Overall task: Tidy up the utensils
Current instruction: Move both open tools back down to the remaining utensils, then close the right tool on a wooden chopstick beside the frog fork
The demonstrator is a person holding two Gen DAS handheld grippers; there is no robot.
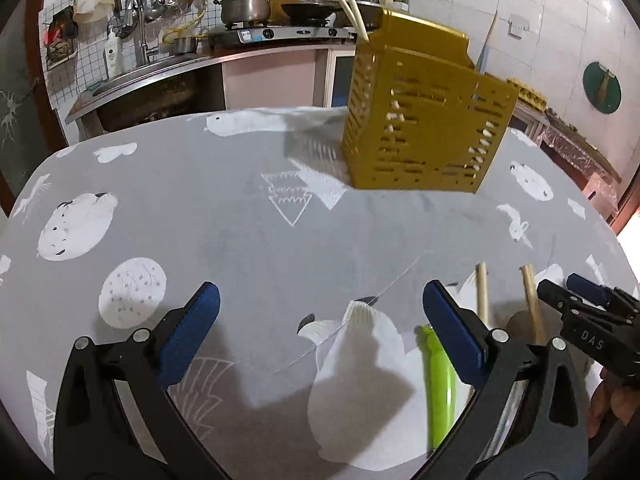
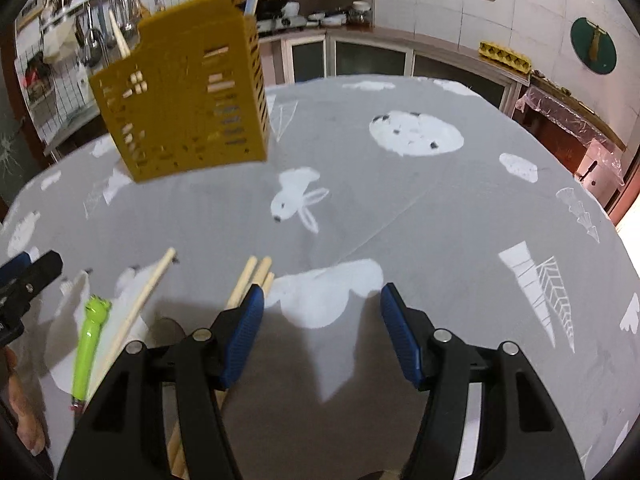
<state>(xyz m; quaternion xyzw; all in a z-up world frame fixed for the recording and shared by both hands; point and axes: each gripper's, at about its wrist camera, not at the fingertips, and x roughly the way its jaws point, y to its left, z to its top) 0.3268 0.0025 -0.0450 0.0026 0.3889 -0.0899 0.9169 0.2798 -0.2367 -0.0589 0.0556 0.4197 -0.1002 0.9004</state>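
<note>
While hovering over the desk, left hand-held gripper spread wide, empty. Green utensil at 5 o'clock, chopsticks beside. Right hand-held gripper likewise spread, empty. Yellow holder at 1 o'clock, upright, holding sticks.

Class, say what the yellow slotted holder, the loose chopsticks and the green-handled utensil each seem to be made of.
Yellow holder: likely moulded plastic, matte, with uniform colour and clean slots. Chopsticks: probably wood or bamboo, pale tan and unglossed. Green utensil: apparently glossy plastic.
</note>
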